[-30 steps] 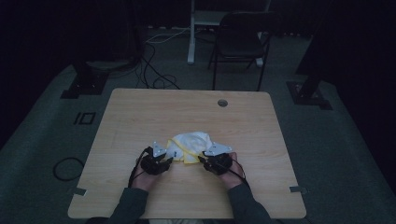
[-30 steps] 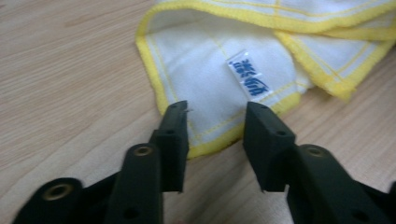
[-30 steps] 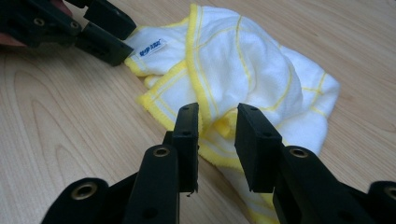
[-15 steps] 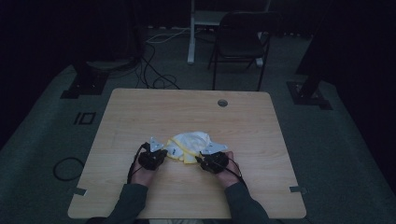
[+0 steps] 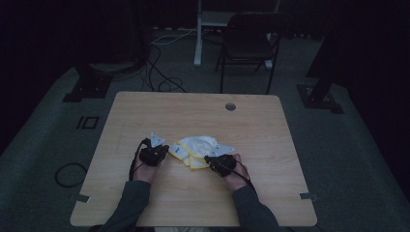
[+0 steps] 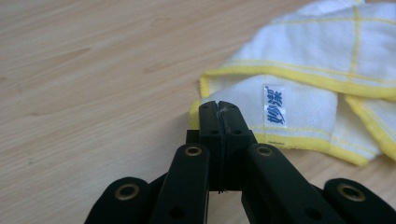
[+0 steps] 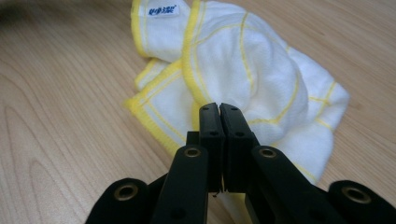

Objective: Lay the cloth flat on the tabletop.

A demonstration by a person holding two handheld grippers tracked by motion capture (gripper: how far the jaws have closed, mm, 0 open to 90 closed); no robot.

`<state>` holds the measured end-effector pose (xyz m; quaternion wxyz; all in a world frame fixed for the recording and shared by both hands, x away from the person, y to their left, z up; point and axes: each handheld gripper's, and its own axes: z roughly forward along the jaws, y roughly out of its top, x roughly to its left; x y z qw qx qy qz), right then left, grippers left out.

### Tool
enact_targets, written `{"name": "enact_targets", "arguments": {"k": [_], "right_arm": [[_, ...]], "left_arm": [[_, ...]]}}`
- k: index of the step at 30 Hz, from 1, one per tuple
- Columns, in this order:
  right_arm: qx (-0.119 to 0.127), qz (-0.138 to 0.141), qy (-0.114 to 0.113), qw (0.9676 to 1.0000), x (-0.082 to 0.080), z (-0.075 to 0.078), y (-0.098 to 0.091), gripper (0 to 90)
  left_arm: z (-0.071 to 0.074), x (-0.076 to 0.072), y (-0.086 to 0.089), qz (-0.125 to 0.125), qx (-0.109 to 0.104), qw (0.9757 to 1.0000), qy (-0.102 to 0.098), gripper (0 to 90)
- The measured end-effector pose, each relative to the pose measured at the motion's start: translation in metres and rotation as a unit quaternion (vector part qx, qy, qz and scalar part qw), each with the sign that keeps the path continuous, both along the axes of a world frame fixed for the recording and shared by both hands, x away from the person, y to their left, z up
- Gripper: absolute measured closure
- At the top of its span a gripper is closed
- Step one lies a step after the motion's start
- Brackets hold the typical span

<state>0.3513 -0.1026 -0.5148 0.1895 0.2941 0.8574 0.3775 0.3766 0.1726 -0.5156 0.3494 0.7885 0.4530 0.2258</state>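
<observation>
One cloth: a white cloth point(image 5: 200, 145) with yellow hems lies crumpled on the near half of the table point(image 5: 193, 111), between the two hands.
Feel: light, limp and thin by the look of it. It should drape and drag rather than slide, and nothing about it is fragile.
Hold points: the stitched yellow corners, which are firmer than the open weave. The corner by the sewn label point(image 6: 274, 107) is the clearest one.
Left gripper point(image 6: 219, 109): jaws pressed together at that labelled corner, with fibres showing in the seam. I judge it pinches the hem.
Right gripper point(image 7: 219, 109): jaws have just been closing and now meet over the near yellow edge, with cloth running under them. This is likely a thin pinch.
Risk: so small a bite may slip out if the corners are pulled apart quickly.
Edges: the near table edge is close behind the wrists, and the side edges are well apart.
Open room: bare wood lies to the left, to the right and beyond the cloth, up to the cable hole point(image 5: 230, 106).
</observation>
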Motion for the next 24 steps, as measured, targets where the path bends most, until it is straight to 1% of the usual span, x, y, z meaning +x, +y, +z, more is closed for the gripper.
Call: {"name": "enact_targets", "arguments": {"k": [6, 10, 13, 21, 24], "right_arm": [[0.013, -0.021, -0.005, 0.9997, 0.003, 0.005, -0.009, 89.1], [0.016, -0.033, -0.008, 0.9993, 0.008, 0.010, -0.015, 89.1], [0.018, -0.040, -0.014, 0.9990, 0.013, 0.015, -0.019, 89.1], [0.023, -0.066, -0.017, 0.9974, 0.028, 0.024, -0.032, 89.4], [0.023, -0.073, -0.018, 0.9969, 0.034, 0.026, -0.035, 89.4]], "left_arm": [[0.000, 0.008, 0.007, 0.012, -0.004, 0.9999, 0.001, 90.0], [-0.002, 0.011, 0.011, 0.018, -0.005, 0.9998, 0.005, 90.0], [-0.004, 0.013, 0.013, 0.023, -0.003, 0.9997, 0.008, 90.0], [-0.011, 0.022, 0.023, 0.041, 0.004, 0.9990, 0.019, 90.0], [-0.013, 0.025, 0.026, 0.050, 0.002, 0.9985, 0.022, 90.0]]}}
